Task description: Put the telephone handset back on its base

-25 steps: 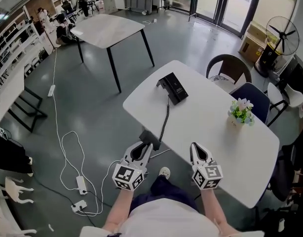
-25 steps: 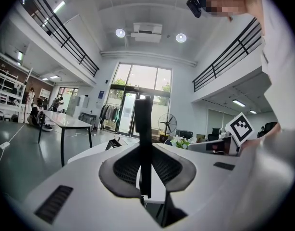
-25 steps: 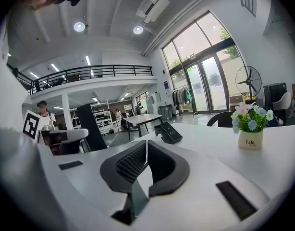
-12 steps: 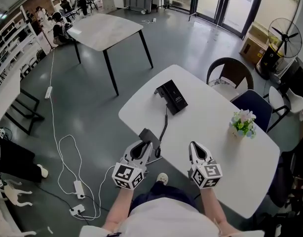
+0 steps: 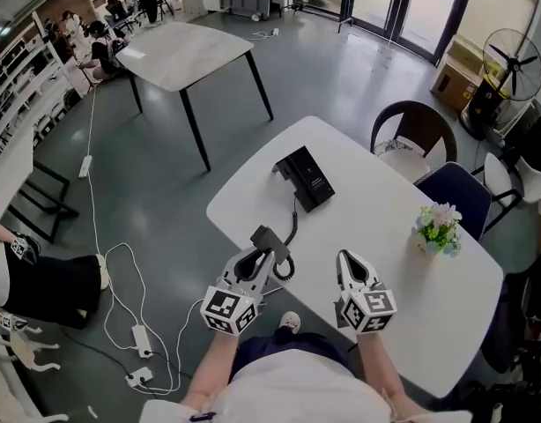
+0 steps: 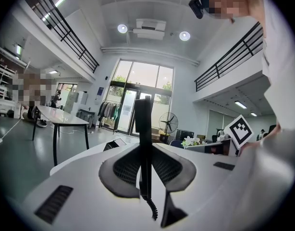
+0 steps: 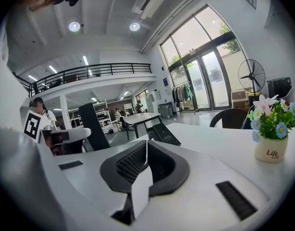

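1. I am the right gripper [image 7: 146,147]; my jaws are pressed together, with nothing between them.
2. Past my jaws spreads the white counter [image 7: 219,138].
3. The black base [image 7: 163,134] sits on the counter ahead of me, its sloped face turned my way.
4. The black telephone handset [image 7: 93,125] stands upright to my left, off the base and well apart from it.
5. A white flower pot [image 7: 271,154] with pink and blue blooms stands on the counter at my right.
6. A dark chair [image 7: 228,117] shows beyond the counter's far edge.
7. A fan [image 7: 251,76] stands near the glass doors [image 7: 205,81].
8. Another table [image 7: 138,117] stands on the floor behind the base.
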The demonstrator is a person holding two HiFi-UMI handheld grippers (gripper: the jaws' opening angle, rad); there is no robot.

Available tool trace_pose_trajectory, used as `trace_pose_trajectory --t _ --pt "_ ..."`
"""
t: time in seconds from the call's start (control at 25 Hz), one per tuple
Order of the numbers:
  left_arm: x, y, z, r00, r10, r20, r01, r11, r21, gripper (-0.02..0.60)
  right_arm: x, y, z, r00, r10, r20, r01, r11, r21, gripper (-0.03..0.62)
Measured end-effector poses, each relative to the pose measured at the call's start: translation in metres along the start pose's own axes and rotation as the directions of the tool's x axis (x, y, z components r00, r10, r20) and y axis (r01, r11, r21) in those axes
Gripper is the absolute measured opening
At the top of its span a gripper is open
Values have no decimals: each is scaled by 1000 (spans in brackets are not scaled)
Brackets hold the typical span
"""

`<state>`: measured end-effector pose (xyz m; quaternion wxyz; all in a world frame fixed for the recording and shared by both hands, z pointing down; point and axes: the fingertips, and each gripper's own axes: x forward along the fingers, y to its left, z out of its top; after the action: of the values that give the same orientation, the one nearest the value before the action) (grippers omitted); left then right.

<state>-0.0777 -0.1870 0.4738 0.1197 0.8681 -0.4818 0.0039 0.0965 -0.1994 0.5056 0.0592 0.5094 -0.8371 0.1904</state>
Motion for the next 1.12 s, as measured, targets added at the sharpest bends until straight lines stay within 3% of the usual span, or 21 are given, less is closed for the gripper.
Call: trace_pose_trajectory --t 0.52,1.12 --pt "9 -12 -7 998 -56 -13 56 998 -5 77 -11 -5 -17 1000 -26 -14 27 999 35 32" --pt "48 -1 -15 992 -122 -33 120 991 -62 77 -2 -18 -25 996 -88 -17 89 993 71 32"
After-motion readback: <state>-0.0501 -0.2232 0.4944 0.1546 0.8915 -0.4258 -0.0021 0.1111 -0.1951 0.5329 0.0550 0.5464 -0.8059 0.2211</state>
